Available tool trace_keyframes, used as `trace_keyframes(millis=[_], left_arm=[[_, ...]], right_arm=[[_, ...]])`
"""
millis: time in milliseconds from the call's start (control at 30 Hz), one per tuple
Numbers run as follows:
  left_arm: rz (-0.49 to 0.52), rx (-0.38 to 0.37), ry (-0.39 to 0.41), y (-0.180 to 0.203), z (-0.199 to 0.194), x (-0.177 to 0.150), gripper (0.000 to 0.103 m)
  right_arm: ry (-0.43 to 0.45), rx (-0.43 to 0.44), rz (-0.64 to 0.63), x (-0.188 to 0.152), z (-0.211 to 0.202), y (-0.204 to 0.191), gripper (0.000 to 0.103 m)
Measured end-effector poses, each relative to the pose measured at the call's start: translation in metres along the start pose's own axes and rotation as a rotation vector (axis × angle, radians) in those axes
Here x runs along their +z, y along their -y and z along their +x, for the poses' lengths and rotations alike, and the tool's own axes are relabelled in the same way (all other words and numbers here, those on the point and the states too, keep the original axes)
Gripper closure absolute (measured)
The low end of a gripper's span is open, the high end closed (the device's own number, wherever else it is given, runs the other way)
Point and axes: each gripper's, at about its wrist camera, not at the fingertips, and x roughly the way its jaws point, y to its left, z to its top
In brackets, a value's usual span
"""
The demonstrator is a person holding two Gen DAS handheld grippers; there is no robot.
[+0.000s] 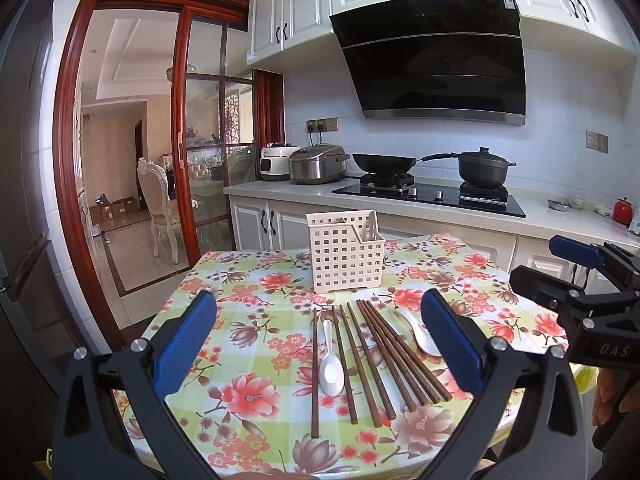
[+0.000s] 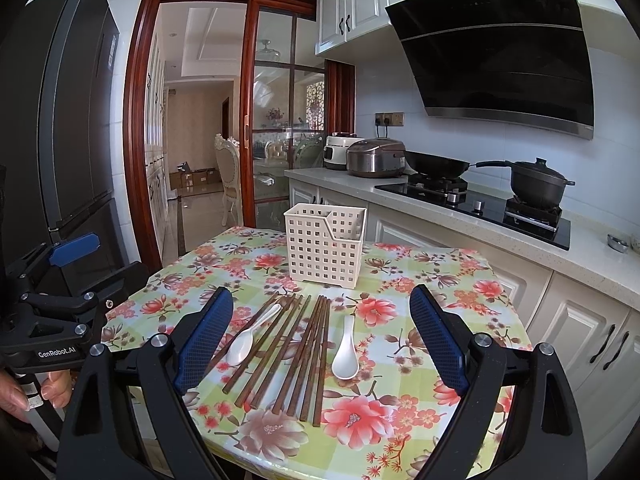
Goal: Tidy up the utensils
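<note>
Several dark wooden chopsticks (image 1: 376, 356) lie fanned out on the floral tablecloth (image 1: 256, 400), also in the right wrist view (image 2: 296, 352). One white spoon (image 1: 331, 364) lies among the left chopsticks; another (image 1: 420, 332) lies to their right. The right wrist view shows them as a left spoon (image 2: 246, 340) and a right spoon (image 2: 346, 356). A white perforated utensil holder (image 1: 346, 250) stands upright behind them, also in the right wrist view (image 2: 325, 246). My left gripper (image 1: 318, 344) is open and empty above the near table edge. My right gripper (image 2: 322, 340) is open and empty beside it.
The kitchen counter (image 1: 460, 212) runs behind and right of the table, with a stove, a wok (image 1: 384, 162), a pot (image 1: 484, 170) and rice cookers (image 1: 318, 164). A dark fridge (image 2: 64, 120) stands on the left. A doorway (image 1: 132, 160) opens to another room.
</note>
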Motion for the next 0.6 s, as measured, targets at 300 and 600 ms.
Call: trace_keyframes(millis=[300,600], left_arm=[[-0.001,-0.003,-0.001,0.0003,0.0007,-0.0009,0.004],[-0.001,-0.005,-0.006,0.0004,0.002,-0.0023,0.004]], right_arm=[[-0.003,0.001,0.001,0.0,0.0013,-0.0017,0.018],[-0.003,0.004,0.006,-0.0017,0.0033,-0.0026,0.018]])
